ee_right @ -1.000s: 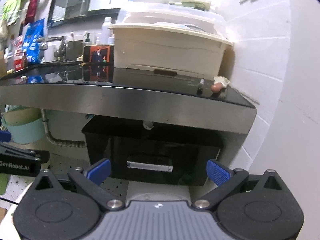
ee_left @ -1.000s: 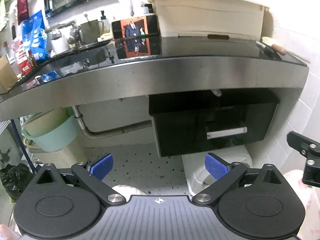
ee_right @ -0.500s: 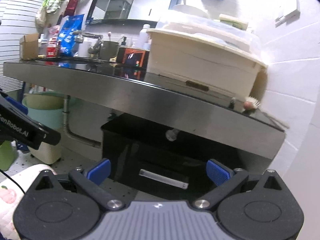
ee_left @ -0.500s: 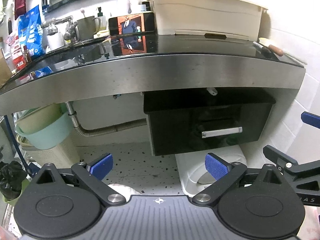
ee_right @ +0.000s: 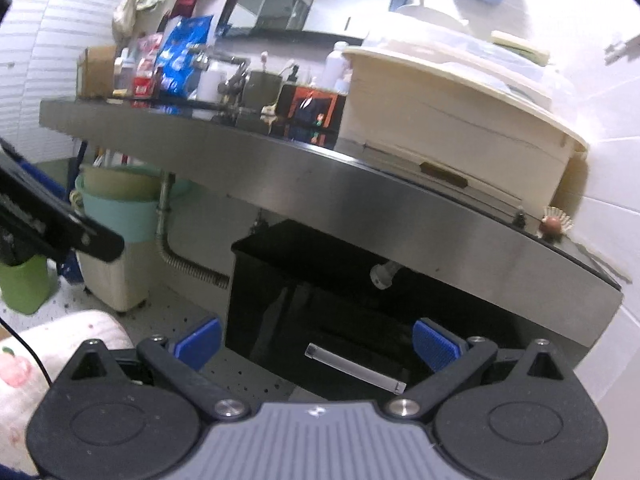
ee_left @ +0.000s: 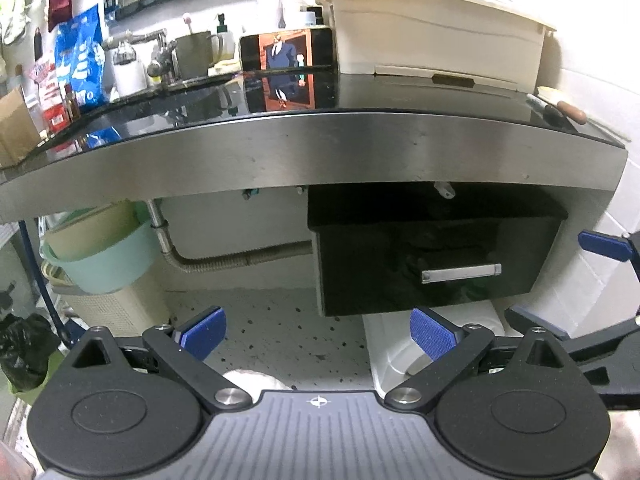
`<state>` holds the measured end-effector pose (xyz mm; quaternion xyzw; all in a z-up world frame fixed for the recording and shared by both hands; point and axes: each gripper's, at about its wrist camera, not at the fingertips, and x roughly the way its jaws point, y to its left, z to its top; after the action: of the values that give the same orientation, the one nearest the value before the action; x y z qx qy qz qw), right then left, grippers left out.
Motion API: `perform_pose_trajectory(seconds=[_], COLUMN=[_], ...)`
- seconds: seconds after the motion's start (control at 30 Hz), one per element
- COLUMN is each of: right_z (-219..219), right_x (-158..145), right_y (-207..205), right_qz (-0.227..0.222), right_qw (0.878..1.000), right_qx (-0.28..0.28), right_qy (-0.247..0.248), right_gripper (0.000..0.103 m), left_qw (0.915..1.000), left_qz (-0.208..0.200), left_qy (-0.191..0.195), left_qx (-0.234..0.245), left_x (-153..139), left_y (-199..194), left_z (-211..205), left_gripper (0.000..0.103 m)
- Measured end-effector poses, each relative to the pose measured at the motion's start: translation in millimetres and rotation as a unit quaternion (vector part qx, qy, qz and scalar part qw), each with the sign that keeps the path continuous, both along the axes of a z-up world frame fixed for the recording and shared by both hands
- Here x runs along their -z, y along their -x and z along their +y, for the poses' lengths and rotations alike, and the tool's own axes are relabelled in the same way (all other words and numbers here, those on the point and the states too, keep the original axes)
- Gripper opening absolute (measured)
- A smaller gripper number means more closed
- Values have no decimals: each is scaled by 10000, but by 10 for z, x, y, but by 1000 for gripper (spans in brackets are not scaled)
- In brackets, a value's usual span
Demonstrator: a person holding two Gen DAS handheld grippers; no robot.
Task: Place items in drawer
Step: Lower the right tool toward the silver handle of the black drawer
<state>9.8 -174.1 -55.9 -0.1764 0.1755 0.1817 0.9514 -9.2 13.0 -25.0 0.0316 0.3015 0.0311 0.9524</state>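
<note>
The drawer [ee_right: 320,320] sits shut under the table [ee_right: 320,184], its handle [ee_right: 354,372] lying crosswise just ahead of the right gripper [ee_right: 316,344]. Both the right and the left gripper [ee_left: 316,330] are spread and empty

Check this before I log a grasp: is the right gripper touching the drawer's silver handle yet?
Apart. In the right wrist view the right gripper is open and empty, its blue pads short of the handle on the black drawer.

Home bathroom, faucet [ee_left: 158,46], toothbrush cup [ee_left: 194,54], toilet [ee_left: 404,344] (under counter), basins [ee_left: 100,256]
</note>
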Motion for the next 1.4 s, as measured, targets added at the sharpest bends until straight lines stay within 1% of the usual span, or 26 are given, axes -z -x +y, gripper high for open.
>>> perform_pose_trajectory(seconds=[0.13, 0.23, 0.33, 0.43, 0.53, 0.63, 0.73, 0.87, 0.97, 1.0, 1.07, 1.17, 1.23, 1.33, 1.4], right_z=[57, 119, 193, 259, 293, 306, 322, 332, 337, 339, 344, 352, 356, 348, 363], right_x=[41, 76, 141, 213, 284, 352, 438, 591, 733, 780, 873, 1003, 1071, 1149, 1217], right_y=[-87, -135, -172, -203, -249, -337, -439, -593, -720, -765, -854, -979, -1065, -1190, -1259], right_qz=[-4, -92, -280, -473, -561, -469, -357, -293, -117, -52, 85, 235, 364, 528, 565], right_qw=[9997, 9986, 9956, 9912, 9882, 9862, 9818, 9716, 9608, 9574, 9503, 9394, 9356, 9332, 9268], right_qx=[-101, -205, -321, -492, -644, -766, -868, -936, -1051, -1074, -1109, -1144, -1104, -1074, -1114], right_qy=[215, 480, 834, 1133, 1273, 1390, 1651, 2152, 2563, 2680, 2908, 3223, 3333, 3387, 3541], right_gripper=[103, 103, 103, 103, 103, 103, 103, 103, 101, 100, 95, 92, 89, 87, 86], left_qw=[10000, 9999, 9998, 9997, 9996, 9995, 9994, 9993, 9991, 9990, 9989, 9997, 9997, 9996, 9995], left_qz=[-48, 27, 159, 202, 202, 202, 202, 201, 201, 201, 201, 107, 64, 16, 0], left_qy=[-54, -101, -5, 82, 130, 178, 226, 290, 338, 354, 386, 192, 184, 224, 271], left_qx=[-5, 64, 126, 133, 138, 142, 147, 153, 157, 159, 162, 144, 168, 192, 176], left_x=[13, 55, 116, 187, 288, 389, 490, 624, 725, 759, 826, 971, 1021, 1088, 1114], left_y=[-7, -33, -72, -108, -140, -173, -206, -250, -282, -293, -315, -238, -235, -233, -236], left_z=[45, 61, 97, 140, 177, 214, 250, 299, 336, 348, 373, 313, 309, 311, 321], left_gripper=[99, 99, 100, 100, 100, 100, 99, 99, 98, 98, 98, 96, 96, 96, 96])
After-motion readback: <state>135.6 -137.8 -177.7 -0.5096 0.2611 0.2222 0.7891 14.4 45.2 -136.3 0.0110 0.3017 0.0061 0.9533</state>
